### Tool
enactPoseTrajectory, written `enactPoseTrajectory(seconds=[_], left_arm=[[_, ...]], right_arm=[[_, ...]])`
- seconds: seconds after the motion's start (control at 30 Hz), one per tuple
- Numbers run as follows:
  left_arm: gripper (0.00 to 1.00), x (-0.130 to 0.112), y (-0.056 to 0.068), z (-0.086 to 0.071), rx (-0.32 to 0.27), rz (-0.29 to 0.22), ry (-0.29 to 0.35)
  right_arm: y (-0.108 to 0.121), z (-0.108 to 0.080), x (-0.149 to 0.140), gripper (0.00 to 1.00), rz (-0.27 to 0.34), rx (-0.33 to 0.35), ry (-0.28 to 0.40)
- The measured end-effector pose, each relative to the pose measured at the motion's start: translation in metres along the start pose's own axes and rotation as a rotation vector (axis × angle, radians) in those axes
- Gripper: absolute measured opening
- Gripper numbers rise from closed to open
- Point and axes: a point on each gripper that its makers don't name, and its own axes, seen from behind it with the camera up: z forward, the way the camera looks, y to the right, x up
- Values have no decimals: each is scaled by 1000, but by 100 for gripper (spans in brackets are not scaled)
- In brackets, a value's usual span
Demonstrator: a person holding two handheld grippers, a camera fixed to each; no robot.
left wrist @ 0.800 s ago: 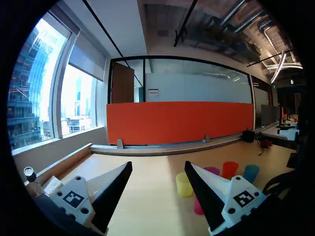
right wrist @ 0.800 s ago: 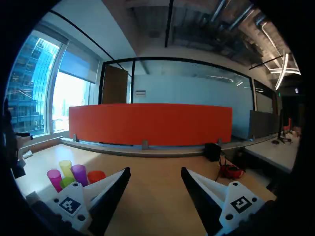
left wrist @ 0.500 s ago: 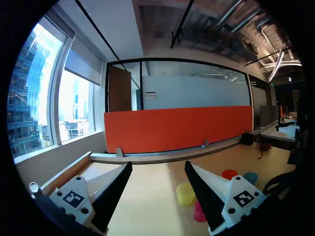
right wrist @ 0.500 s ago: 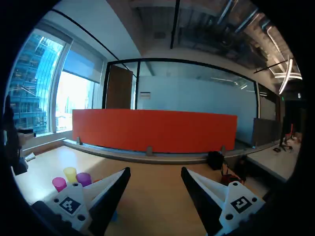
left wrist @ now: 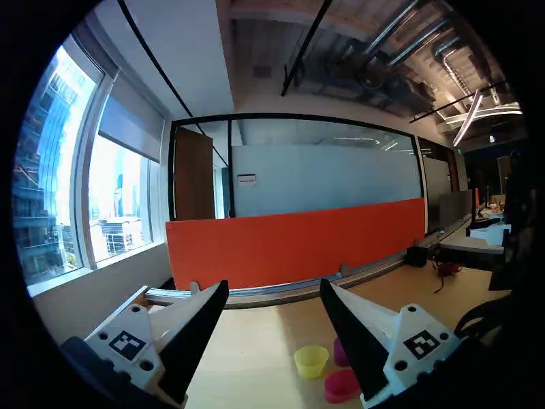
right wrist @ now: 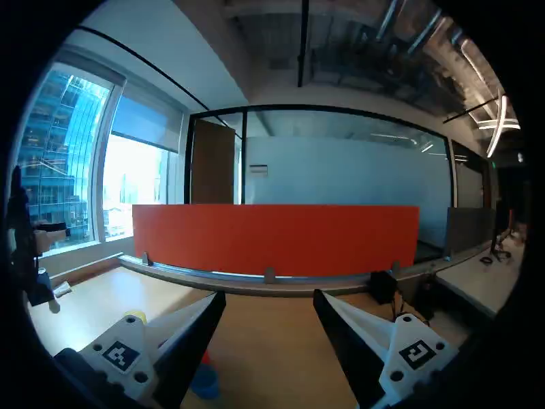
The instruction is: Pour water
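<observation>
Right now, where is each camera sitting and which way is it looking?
Left gripper view: rides on the left gripper, facing across the wooden table to the orange divider; its two open fingers show.
Right gripper view: rides on the right gripper, facing the same divider; its two open fingers show.
Both share the divider, the table and the windows.

Nothing legible anywhere; the small wall notice is too blurred
</observation>
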Motion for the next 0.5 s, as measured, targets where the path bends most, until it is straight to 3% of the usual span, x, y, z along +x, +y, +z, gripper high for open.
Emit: enactPoseTrajectory(seconds=[0.5], left_arm=[[99,17,16,6,-76,-25,-13]], right_arm=[[8,-3,17,100,1,22,11]])
